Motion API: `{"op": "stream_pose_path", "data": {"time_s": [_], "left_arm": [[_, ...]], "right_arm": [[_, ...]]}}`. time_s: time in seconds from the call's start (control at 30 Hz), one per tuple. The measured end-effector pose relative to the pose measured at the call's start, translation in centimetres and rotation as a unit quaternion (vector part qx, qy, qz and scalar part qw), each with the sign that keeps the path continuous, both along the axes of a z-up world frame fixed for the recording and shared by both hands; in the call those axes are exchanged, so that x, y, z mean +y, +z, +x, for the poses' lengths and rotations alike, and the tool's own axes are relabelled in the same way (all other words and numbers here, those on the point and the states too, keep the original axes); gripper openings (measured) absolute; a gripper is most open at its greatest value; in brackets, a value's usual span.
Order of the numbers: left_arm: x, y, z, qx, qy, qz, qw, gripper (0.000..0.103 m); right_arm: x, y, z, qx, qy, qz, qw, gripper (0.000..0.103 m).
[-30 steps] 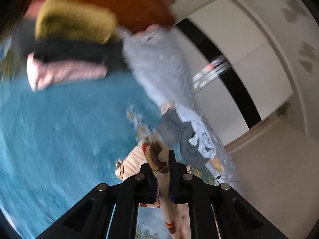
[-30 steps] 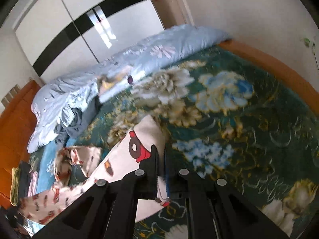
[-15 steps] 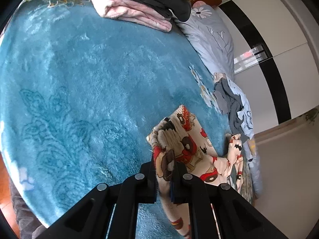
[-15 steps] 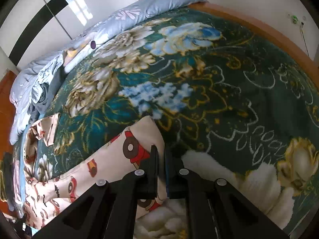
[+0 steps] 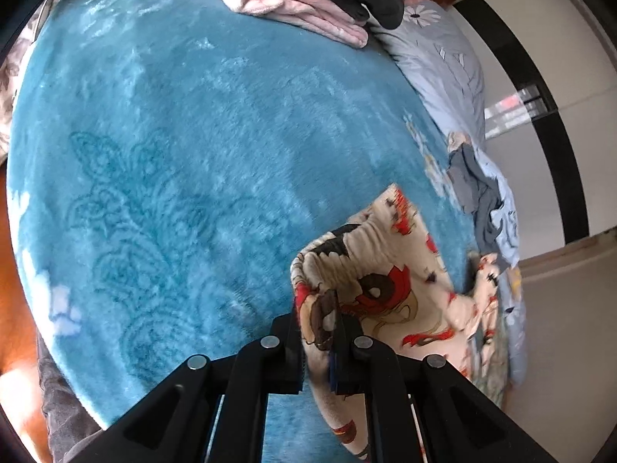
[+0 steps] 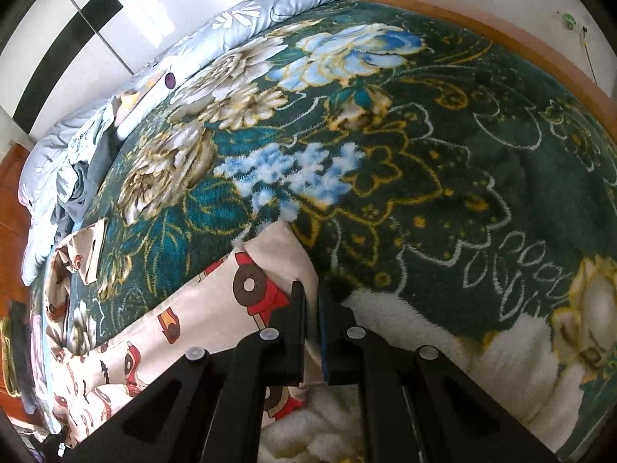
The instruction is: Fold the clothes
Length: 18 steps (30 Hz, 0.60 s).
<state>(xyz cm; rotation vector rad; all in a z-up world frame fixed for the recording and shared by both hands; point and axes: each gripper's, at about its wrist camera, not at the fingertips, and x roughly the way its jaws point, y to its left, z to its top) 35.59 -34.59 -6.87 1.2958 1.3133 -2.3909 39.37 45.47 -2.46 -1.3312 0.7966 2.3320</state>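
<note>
Cream pyjama trousers with a red and brown cartoon print [image 5: 385, 270] lie stretched across the bed. My left gripper [image 5: 318, 332] is shut on their gathered waistband, just above the blue blanket [image 5: 193, 146]. My right gripper [image 6: 312, 308] is shut on the hem of the trousers' leg [image 6: 231, 301], low over the dark green flowered blanket [image 6: 424, 154]. The other leg [image 6: 88, 250] lies loose and crumpled further left.
A stack of folded clothes, pink, black and yellow [image 5: 320, 4], sits at the blue blanket's far end. A crumpled light blue duvet with grey clothing [image 5: 478, 196] lies along the bed's far side [image 6: 77, 162]. The wooden bed frame [image 6: 540, 54] edges the right side.
Both grippers have come down toward the bed with the trousers still held. The left view swung from the wardrobe and headboard to the blue blanket.
</note>
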Motion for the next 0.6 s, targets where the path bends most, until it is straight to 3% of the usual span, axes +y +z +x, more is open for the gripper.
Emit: {"op": "stream_pose_path", "data": {"time_s": [0.23,0.4,0.5,0.53,0.57,0.6], "left_arm": [[0.7,1.0,-0.9,-0.01,-0.016,-0.031,0.9993,0.009],[-0.3,-0.5,-1.2,-0.022,-0.018,0.0,0.9996,0.012],[-0.6,0.6,-1.6,-0.011,-0.044,-0.004,0.999,0.015],[-0.7,1.0,-1.7,-0.006,-0.052,-0.007,0.9986,0.018],[-1.0,1.6,-1.7,-0.003,-0.056,-0.016,0.9983,0.03],[-1.3,2.3,-1.6,0.0,-0.059,-0.026,0.9979,0.045]], "right_arm": [[0.4,0.3,0.8,0.007,0.0,-0.019,1.0,0.006],[0.4,0.3,0.9,0.014,-0.014,-0.033,0.999,0.008],[0.3,1.2,0.6,0.026,-0.033,-0.032,0.999,0.009],[0.2,1.7,0.3,0.029,-0.037,-0.024,0.999,0.016],[0.1,2.2,0.1,0.033,-0.042,-0.016,0.998,0.021],[-0.1,2.7,-0.2,0.037,-0.047,-0.006,0.998,0.033]]}}
